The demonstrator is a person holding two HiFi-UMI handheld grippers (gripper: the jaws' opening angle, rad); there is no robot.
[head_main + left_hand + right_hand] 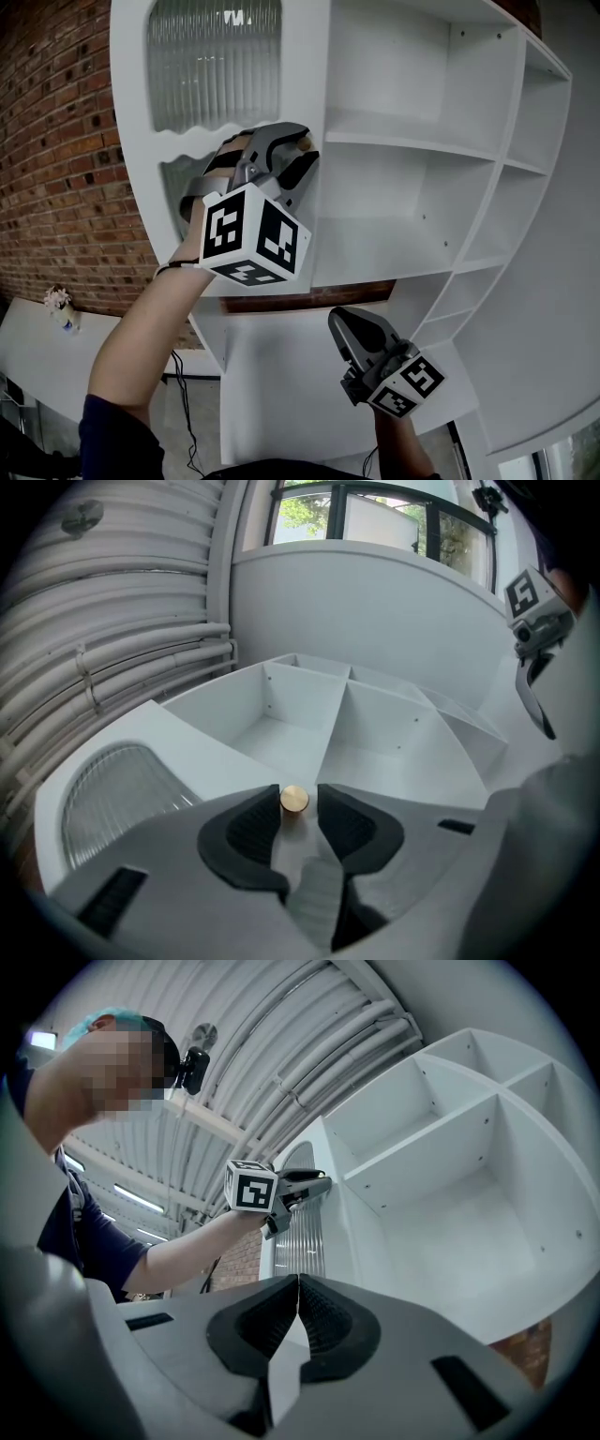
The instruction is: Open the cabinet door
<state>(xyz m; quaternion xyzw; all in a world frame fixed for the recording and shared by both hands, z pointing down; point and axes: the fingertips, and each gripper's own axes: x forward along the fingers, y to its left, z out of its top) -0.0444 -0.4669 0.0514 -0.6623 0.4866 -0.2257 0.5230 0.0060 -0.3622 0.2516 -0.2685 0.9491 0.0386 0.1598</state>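
Fig.: L tongs [305, 155] at brass knob [294, 799] of cabinet door [178, 752]. Jaws wide, knob btw pad tips, slight gap one side, not clamped. Door appears already swung out; shelves [412, 145] exposed beyond tongs. R tongs [298, 1286] closed, empty, below L. To swing further: close square on knob, pull along hinge arc, no twisting.

One left hand-held gripper [307, 153]; one right hand-held gripper [296, 1284]; one cabinet door [303, 66]; one brass knob [294, 799]; one shelf unit [422, 202]
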